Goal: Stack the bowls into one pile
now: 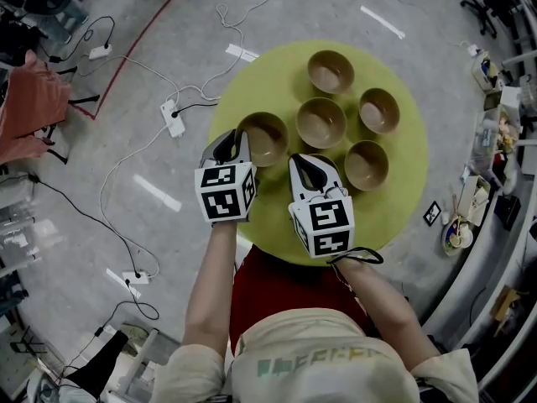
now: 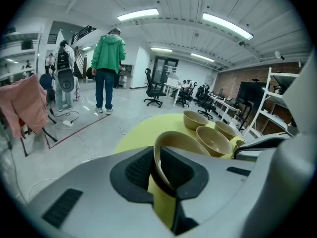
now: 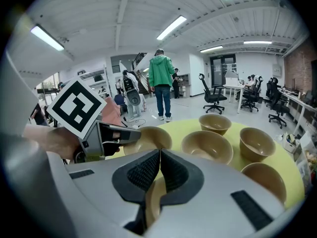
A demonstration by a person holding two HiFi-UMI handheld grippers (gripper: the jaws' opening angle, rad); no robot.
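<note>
No pile is begun yet: six bowls are seen apart on the round table [image 1: 268, 82], none set inside another. One bowl [image 1: 267, 138] at the table's near-left part is pinched by its rim between the narrowed jaws of the left gripper [image 1: 229, 143], and a second bowl [image 3: 152, 202] at the table's near edge is clamped by its rim in the almost closed jaws of the right gripper [image 1: 307, 164]. The four other bowls [image 1: 321, 122], at the table's centre and far side, are untouched, so all the stacking is judged to remain.
</note>
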